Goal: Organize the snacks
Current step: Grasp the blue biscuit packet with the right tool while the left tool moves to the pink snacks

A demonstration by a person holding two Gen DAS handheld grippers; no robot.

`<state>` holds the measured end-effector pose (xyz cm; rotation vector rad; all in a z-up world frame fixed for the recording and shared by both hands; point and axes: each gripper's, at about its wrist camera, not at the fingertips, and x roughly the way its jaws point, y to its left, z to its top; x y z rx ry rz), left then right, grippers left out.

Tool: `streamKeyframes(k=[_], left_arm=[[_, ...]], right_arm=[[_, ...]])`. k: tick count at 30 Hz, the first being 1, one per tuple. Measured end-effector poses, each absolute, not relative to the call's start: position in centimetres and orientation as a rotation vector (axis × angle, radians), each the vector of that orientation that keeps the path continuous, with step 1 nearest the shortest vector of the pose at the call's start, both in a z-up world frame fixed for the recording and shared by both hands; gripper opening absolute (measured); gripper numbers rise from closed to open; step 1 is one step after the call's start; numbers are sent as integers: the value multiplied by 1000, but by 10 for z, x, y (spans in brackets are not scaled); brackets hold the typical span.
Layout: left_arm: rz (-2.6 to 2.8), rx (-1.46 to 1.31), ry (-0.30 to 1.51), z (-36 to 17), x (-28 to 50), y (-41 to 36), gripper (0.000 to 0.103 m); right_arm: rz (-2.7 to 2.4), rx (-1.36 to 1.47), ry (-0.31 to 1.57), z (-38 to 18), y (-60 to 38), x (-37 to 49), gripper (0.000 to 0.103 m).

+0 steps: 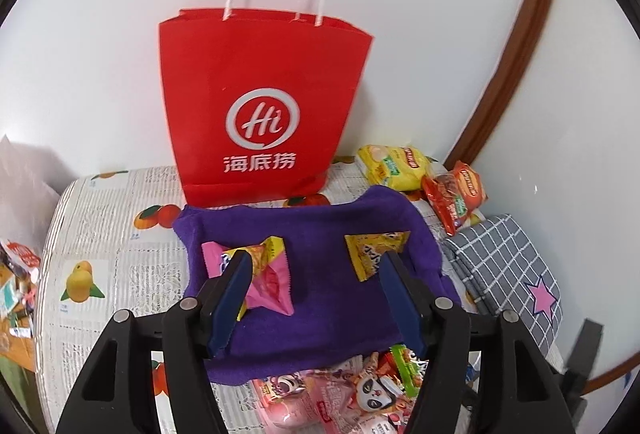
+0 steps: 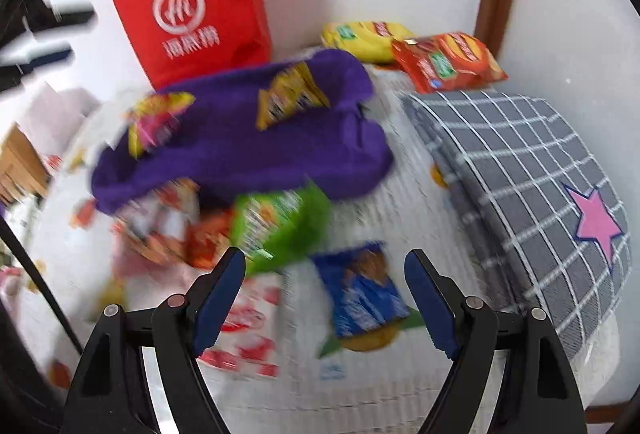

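Left claw is hanging released and empty over the purple towel, where a pink-and-yellow packet at 9 o'clock and a yellow packet at 2 o'clock are lying well apart. Right claw is standing released and empty above a blue packet on the bench, the loose snack pile lying at 10 o'clock. Risks: the motion-blurred approach may be misplacing the pads, and slick foil may be slipping or crushing.
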<state>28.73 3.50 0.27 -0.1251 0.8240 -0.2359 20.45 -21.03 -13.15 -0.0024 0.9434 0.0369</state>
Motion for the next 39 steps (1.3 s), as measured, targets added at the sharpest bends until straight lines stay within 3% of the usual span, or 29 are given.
streamKeyframes(k=[7, 12, 21, 25, 31, 39], left_arm=[[-254, -124, 796, 10, 278, 28, 67], [-262, -103, 798, 7, 278, 20, 67], [-271, -83, 798, 6, 273, 7, 67], [-251, -26, 776, 9, 262, -2, 67], [-181, 37, 760, -3, 247, -4, 67], [-131, -91, 926, -80, 228, 38, 66]], right_arm=[[1, 34, 1036, -179, -243, 217, 77], [9, -37, 910, -186, -236, 210, 76], [21, -12, 915, -184, -240, 212, 76], [19, 5, 897, -180, -242, 211, 48], [17, 32, 895, -178, -246, 211, 46], [37, 77, 889, -178, -252, 210, 46]])
